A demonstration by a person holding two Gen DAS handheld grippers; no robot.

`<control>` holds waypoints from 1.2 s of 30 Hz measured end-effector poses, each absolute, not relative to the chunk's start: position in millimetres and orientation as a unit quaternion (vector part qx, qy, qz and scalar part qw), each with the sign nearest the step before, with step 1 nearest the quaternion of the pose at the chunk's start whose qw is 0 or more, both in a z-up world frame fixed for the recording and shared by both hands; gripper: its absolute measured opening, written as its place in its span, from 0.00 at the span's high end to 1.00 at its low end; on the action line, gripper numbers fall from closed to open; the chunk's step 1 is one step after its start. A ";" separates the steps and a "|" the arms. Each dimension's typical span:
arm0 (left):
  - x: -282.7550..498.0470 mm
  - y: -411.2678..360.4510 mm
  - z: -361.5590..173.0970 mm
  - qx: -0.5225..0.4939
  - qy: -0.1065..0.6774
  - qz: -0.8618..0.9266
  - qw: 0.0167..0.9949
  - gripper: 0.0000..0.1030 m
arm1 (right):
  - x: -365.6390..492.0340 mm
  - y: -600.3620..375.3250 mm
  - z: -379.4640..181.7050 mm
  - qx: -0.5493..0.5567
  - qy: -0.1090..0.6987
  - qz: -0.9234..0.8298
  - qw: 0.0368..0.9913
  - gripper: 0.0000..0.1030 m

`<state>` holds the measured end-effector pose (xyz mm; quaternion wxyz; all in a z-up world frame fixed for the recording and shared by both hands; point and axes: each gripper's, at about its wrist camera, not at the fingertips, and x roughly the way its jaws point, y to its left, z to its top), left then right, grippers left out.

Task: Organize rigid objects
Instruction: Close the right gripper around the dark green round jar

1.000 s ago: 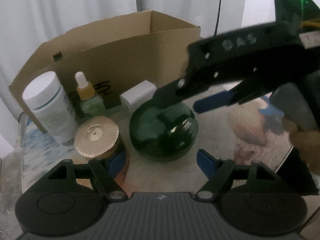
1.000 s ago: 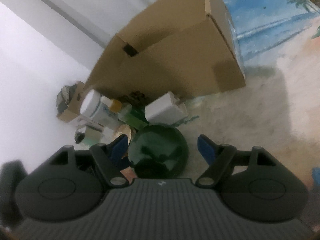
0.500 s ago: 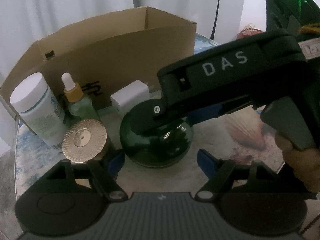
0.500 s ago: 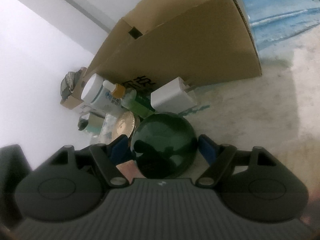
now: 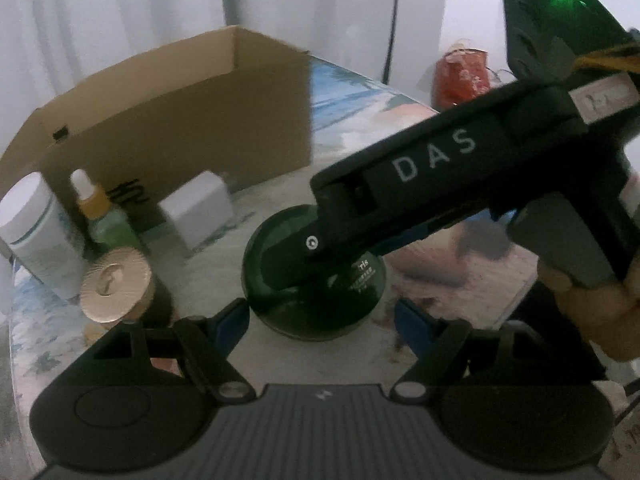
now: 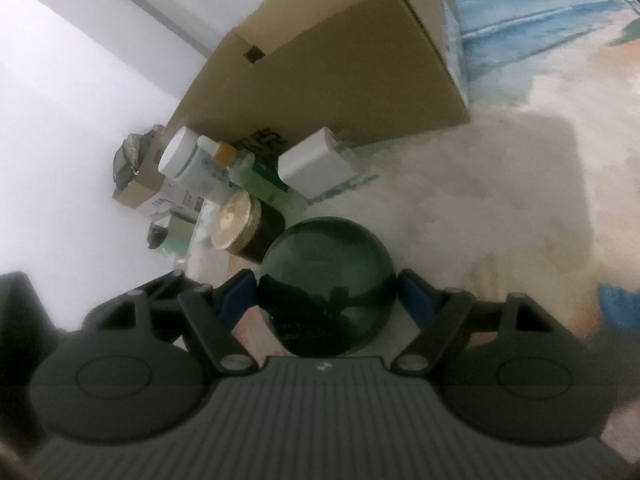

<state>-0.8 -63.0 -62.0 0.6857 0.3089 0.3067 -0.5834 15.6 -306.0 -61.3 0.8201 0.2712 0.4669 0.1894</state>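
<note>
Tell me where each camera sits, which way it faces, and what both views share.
Left wrist: on the left gripper, angled down at the round dark green glass jar; its blue pads, the right gripper and a hand show.
Right wrist: on the right gripper, angled down at the jar between its open pads.
Shared: jar, brown cardboard box, gold-lidded jar, white block.

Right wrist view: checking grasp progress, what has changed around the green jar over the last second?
The right gripper moved in, its fingers now straddling the green jar, which looms larger. No grip shows yet. The cardboard box and the gold-lidded jar stayed put.
</note>
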 end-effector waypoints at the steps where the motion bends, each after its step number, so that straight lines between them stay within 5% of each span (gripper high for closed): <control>1: -5.1 -64.5 -61.6 0.312 0.306 -0.587 0.681 0.22 | 12.6 -308.7 -61.2 0.272 0.468 0.188 0.820 0.23; 11: -26.3 -62.5 -65.1 0.354 0.250 -0.593 0.678 0.24 | -2.9 -322.9 -60.5 0.274 0.458 0.185 0.825 0.22; 36: -13.7 -93.2 -84.3 0.362 0.270 -0.591 0.669 0.24 | 8.2 -317.6 -71.2 0.272 0.446 0.191 0.831 0.22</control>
